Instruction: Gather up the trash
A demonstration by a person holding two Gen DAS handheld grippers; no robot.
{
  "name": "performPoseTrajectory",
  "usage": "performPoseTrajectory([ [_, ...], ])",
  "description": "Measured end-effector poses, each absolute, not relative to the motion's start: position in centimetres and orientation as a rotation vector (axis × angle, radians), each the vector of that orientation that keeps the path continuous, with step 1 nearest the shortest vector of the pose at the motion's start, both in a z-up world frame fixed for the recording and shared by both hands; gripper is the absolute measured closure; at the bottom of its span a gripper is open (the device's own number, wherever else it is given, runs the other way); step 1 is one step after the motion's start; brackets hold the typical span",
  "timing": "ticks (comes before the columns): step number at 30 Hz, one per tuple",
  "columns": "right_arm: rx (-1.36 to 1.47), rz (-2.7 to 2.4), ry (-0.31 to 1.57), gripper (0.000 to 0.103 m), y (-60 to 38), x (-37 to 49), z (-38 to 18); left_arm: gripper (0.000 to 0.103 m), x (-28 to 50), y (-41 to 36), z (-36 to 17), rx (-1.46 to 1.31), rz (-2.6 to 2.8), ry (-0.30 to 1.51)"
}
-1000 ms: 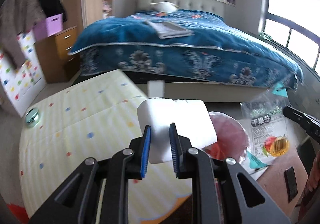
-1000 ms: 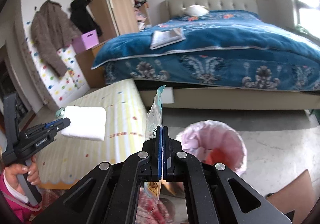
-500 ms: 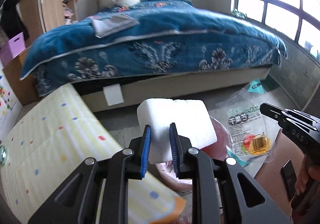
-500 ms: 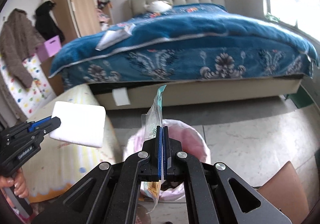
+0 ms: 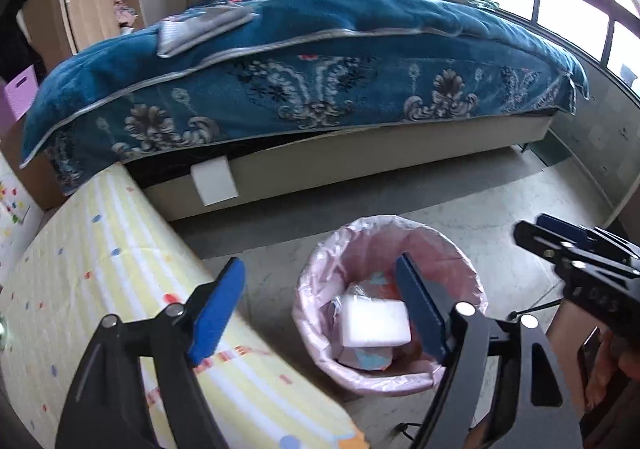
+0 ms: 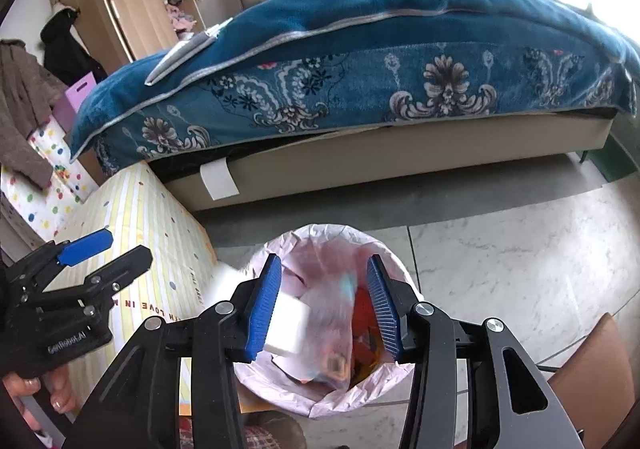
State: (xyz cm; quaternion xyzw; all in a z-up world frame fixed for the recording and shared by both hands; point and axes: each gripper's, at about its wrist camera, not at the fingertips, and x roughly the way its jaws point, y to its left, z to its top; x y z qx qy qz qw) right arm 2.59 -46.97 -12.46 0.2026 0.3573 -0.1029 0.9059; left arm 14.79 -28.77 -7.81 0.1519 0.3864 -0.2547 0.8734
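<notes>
Releasing over the bin [image 5: 320, 273] | my left gripper [image 5: 320, 305] jaws opening, nothing between them | my right gripper [image 6: 324, 305] jaws opening too, wrapper [image 6: 334, 313] dropping free | white foam block [image 5: 376, 323] lies inside the pink liner | both tongs held above the rim so trash falls in.

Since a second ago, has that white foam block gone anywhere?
Yes. The white foam block has left the left gripper, whose jaws are opening, and dropped into the pink-lined bin below.

floor right of bin [image 6: 320, 405] lying open — passable | mat [image 6: 152, 233] crowding bin's left side | bed [image 6: 360, 89] blocking beyond
</notes>
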Motion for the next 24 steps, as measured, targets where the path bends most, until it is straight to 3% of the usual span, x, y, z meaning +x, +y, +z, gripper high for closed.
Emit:
performPoseTrajectory([
  [2, 0.434, -0.198, 0.723, 0.055, -46.6, 1.3, -11.7, 0.012, 14.3, -27.3, -6.9, 0.305, -0.507, 0.797],
  [3, 0.437, -0.187, 0.714, 0.048, -46.4, 0.6, -11.2, 0.007, 13.7, -26.1, -6.2, 0.299, -0.485, 0.784],
  [4, 0.432, -0.157, 0.697, 0.038, -45.6, -0.8, -10.2, 0.007, 13.3, -25.3, -5.7, 0.295, -0.471, 0.776],
  [8, 0.376, -0.074, 0.667, 0.016, -42.6, -3.2, -8.2, 0.007, 11.5, -21.5, -4.0, 0.288, -0.408, 0.786],
  [24, 0.155, 0.266, 0.546, 0.010, -27.2, -7.5, 2.0, 0.007, -1.4, 0.0, 2.1, 0.131, 0.055, 0.773],
])
